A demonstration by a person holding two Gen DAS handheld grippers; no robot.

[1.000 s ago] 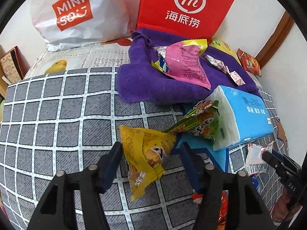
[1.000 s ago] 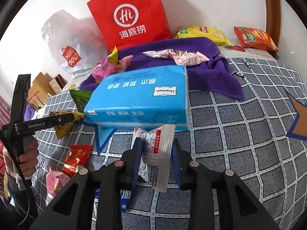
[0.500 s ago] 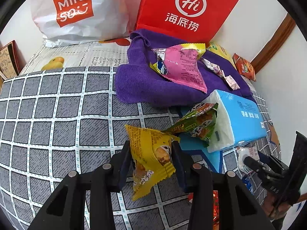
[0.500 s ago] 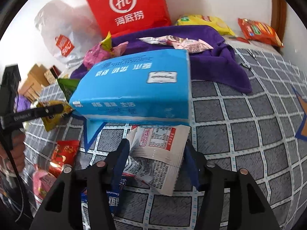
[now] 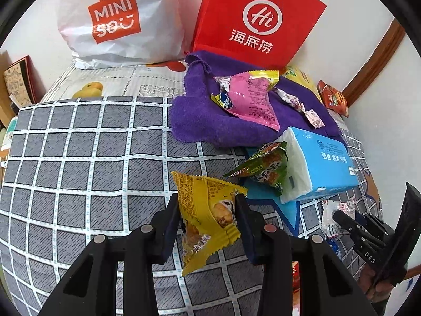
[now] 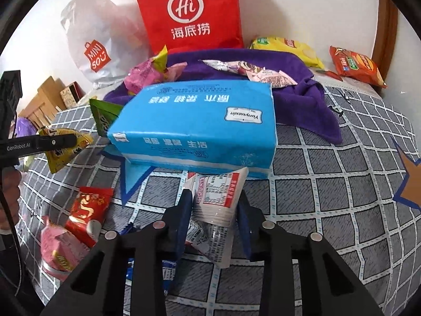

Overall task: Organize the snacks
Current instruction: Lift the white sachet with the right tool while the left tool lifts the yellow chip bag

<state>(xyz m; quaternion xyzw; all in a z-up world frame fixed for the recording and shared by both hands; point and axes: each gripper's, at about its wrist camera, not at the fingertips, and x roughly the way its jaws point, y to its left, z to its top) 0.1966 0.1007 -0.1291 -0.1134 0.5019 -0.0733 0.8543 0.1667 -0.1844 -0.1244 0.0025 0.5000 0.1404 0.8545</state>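
My left gripper (image 5: 208,205) is shut on a yellow snack packet (image 5: 208,218) and holds it above the grey checked bedcover (image 5: 79,158). My right gripper (image 6: 214,202) is shut on a white and red snack packet (image 6: 215,205), just in front of the blue tissue pack (image 6: 200,123). A purple towel (image 5: 202,115) at the back carries a pink packet (image 5: 250,97) and small wrapped sweets (image 5: 300,105). A green packet (image 5: 263,168) leans on the tissue pack. The left gripper with the yellow packet (image 6: 63,147) shows at the left of the right wrist view.
A red Hi bag (image 5: 257,21) and a white Miniso bag (image 5: 113,23) stand against the wall. Yellow (image 6: 286,47) and orange (image 6: 355,64) crisp bags lie at the back right. Red (image 6: 86,210) and pink (image 6: 58,250) packets lie at the front left.
My left gripper closed on the yellow packet and lifted it. My right gripper opened briefly around the white packet, then closed on it again nearer the tissue pack.
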